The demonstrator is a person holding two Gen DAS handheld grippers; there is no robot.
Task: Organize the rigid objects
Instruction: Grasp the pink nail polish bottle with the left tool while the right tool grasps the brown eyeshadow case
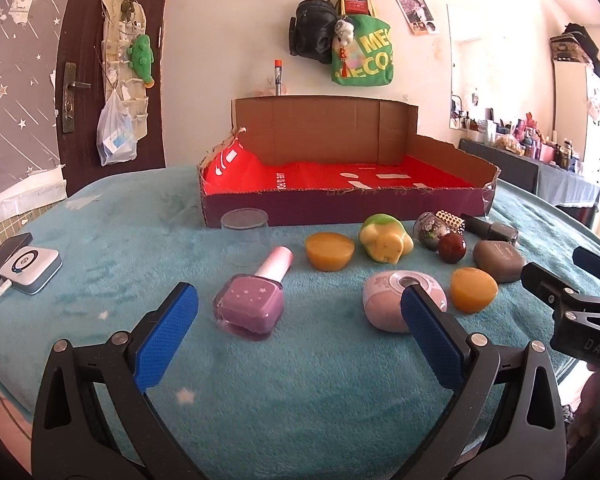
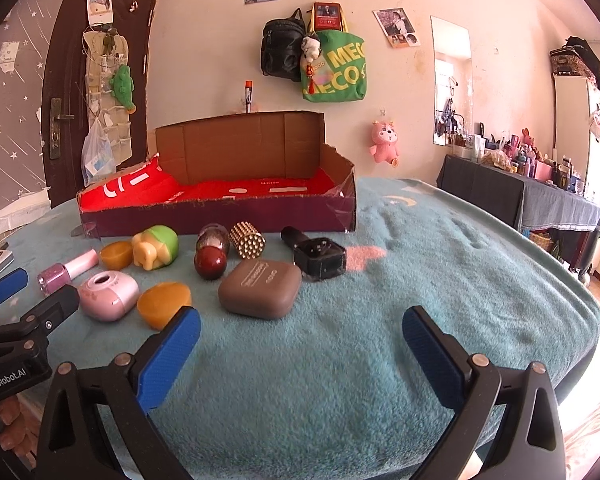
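Observation:
A cardboard box [image 1: 340, 204] with a red lining stands at the back of the teal blanket. In front of it lie a purple nail polish bottle [image 1: 252, 300], a pink round device [image 1: 396, 296], two orange lumps [image 1: 329, 251] [image 1: 473, 289], a green-yellow elephant toy [image 1: 386, 237], a dark red ball [image 1: 452, 248], a brown case [image 2: 260, 288], a gold studded cylinder [image 2: 247, 240] and a black bottle [image 2: 318, 256]. My left gripper [image 1: 300, 300] is open, just short of the purple bottle and pink device. My right gripper [image 2: 302, 320] is open over bare blanket, near the brown case.
A clear cup [image 1: 245, 226] stands by the box's left corner. A phone and a white charger [image 1: 28, 268] lie at the table's left edge. The blanket [image 2: 440, 260] stretches bare to the right. A dresser [image 2: 520, 196] crowded with bottles stands beyond the right edge.

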